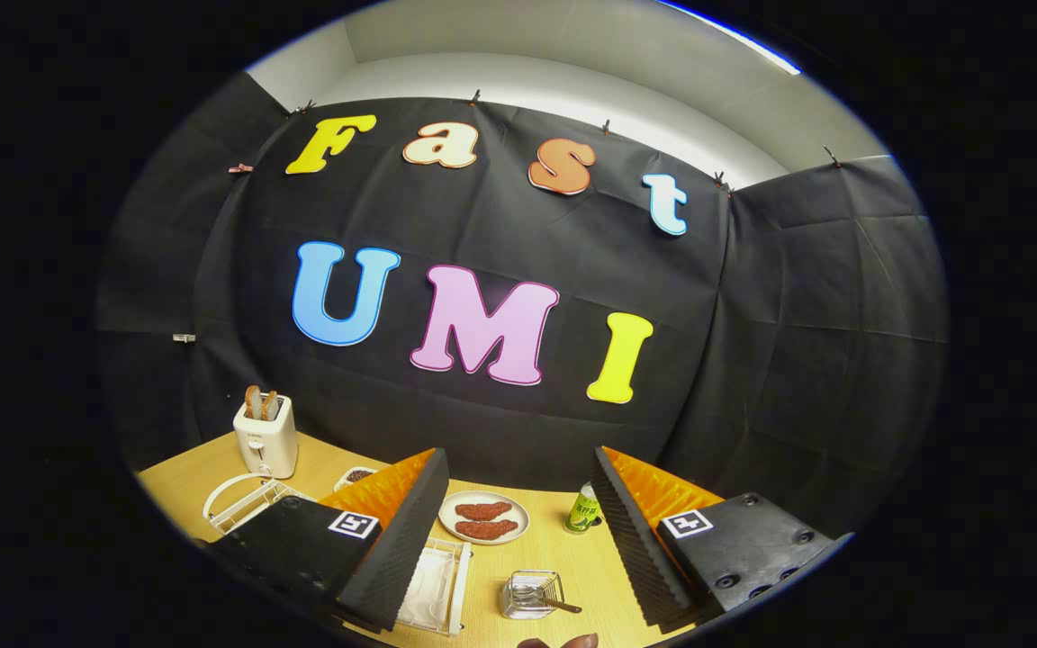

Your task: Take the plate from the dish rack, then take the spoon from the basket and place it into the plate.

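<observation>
The hand-held gripper (518, 540) hangs above a light wooden bench (572, 558), its 2 fingers spread wide apart and grasping nothing. Between the fingers, down on the bench, several things lie in the open gap.

Just inside the left finger sits a white wire dish rack (436, 587) with a pale plate (424, 585) lying in it; the finger hides the rack's left part. A little to the right of the rack stands a small wire basket (529, 594), and a spoon (547, 601) rests in it with its brownish handle poking out over the rim toward the right finger. The basket and the rack are near each other but apart.

Beyond them, farther along the bench, a round white dish (483, 517) carries 2 reddish-brown pieces of food side by side. To its right, close to the inner edge of the right finger, a green drink can (583, 508) stands upright.

Off past the left finger, a white toaster (265, 436) stands near the bench's back edge with 2 slices of toast sticking up from its slots. In front of the toaster is a white wire holder (244, 499), partly covered by the gripper body, and a small bowl (356, 474) with something dark in it peeks out over the left finger's top.

At the very bottom, nearest the viewer, a couple of fingertips (563, 642) show.
</observation>
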Demonstrator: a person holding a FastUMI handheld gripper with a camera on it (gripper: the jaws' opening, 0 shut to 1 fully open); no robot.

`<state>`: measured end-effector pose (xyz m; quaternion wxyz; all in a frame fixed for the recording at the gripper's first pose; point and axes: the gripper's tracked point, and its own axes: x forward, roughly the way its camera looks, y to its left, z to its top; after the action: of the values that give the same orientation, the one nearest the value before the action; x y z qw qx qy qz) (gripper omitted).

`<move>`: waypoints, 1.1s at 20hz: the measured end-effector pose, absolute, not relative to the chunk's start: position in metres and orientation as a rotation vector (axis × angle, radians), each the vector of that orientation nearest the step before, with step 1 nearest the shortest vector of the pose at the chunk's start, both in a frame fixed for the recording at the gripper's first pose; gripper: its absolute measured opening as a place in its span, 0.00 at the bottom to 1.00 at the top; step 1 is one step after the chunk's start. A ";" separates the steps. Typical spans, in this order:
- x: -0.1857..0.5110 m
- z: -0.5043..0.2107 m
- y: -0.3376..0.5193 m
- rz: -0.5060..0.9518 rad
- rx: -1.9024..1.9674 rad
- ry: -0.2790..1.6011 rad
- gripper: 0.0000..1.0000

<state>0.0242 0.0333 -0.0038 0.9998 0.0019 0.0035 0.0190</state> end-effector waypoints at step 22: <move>0.071 -0.168 0.175 0.220 0.161 0.771 0.71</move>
<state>0.0712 0.1754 -0.1676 0.9176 0.0783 0.3747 0.1068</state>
